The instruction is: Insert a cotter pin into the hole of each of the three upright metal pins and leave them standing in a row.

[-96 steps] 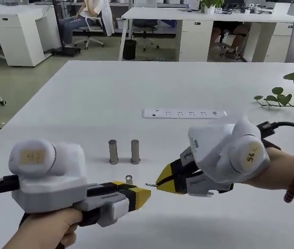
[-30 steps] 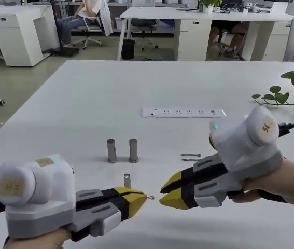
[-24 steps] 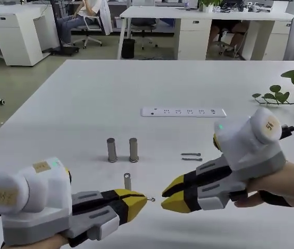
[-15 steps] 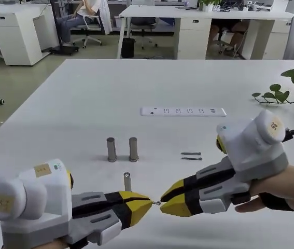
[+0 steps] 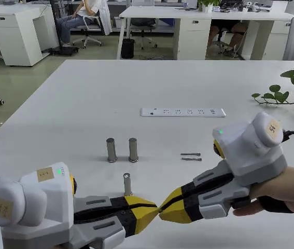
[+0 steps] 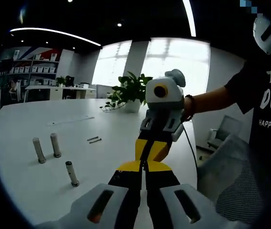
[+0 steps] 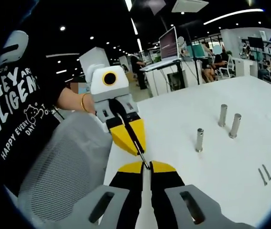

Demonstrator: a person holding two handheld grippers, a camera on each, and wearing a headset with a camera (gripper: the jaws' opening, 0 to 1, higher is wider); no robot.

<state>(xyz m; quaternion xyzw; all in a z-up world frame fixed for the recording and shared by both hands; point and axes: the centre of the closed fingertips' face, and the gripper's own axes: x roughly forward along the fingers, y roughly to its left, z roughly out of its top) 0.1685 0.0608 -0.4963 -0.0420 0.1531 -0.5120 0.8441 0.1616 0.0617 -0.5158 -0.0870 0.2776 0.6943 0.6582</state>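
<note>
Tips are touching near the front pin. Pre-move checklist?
1. Near pin and back pair upright: ok.
2. All three in one row: not ok, the near pin stands forward of the back pair.
3. Two loose cotter pins lying flat on the table, right of the pins: ok.
4. Left gripper and right gripper tip to tip, jaws shut: ok.
5. Anything clamped at the tips: cannot tell, too small.

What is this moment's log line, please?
left tool: shut on cotter pin | right tool: shut on same pin | three metal pins: upright
</note>
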